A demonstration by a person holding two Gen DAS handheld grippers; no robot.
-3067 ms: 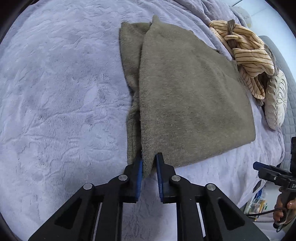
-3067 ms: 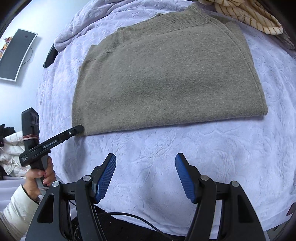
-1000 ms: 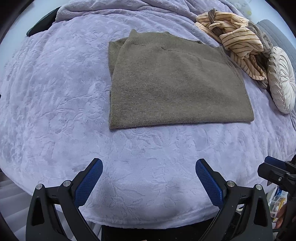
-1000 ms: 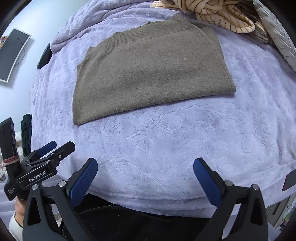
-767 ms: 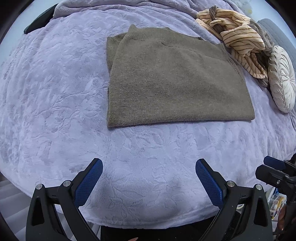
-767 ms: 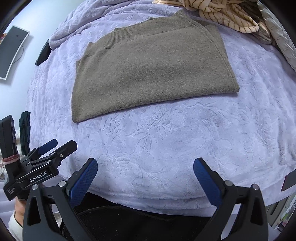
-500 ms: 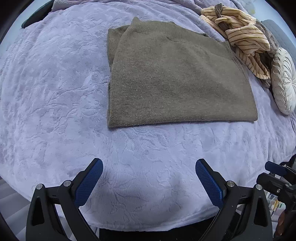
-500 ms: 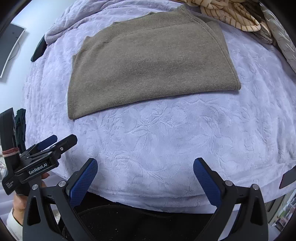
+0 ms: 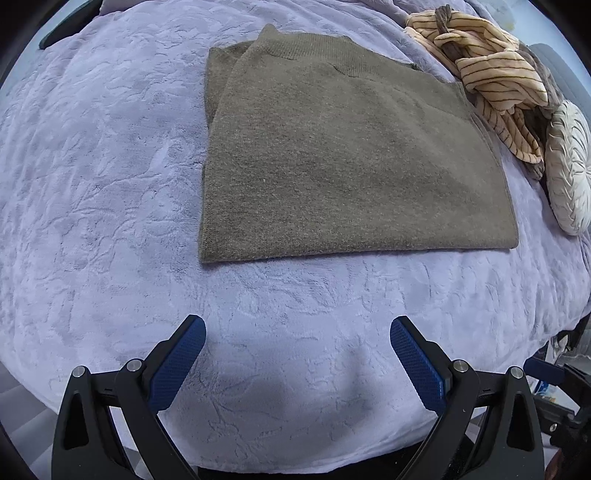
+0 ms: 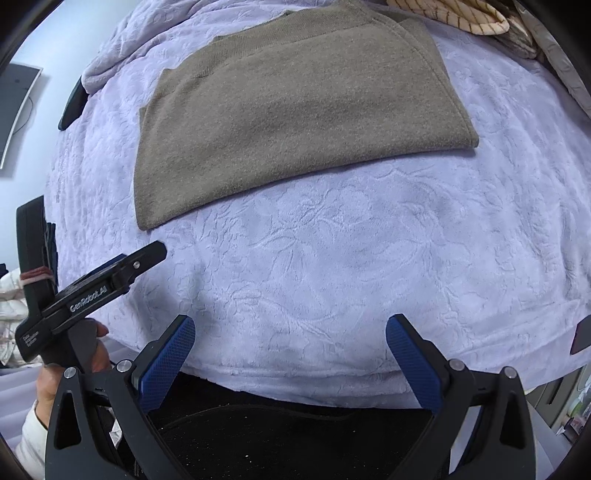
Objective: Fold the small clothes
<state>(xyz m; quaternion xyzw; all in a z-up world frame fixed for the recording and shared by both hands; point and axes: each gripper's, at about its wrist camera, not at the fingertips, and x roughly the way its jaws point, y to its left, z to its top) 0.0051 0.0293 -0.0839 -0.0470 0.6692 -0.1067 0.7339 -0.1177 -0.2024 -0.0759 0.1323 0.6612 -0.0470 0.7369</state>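
Left wrist view: our tools (image 9: 298, 352) (image 10: 290, 350) gape empty, so we'd pinch the soft, light sweater (image 9: 351, 162) at its near corners.

Striped garment (image 10: 450, 16) (top edge) and cushion (image 10: 561, 55) are cut off.

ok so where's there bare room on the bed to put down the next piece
Bare blanket lies in a broad strip between the folded olive sweater and the bed's near edge, and in a wide patch on the sweater's left. It is crowded at the far right, where the striped garment and round cushion sit close against the sweater.
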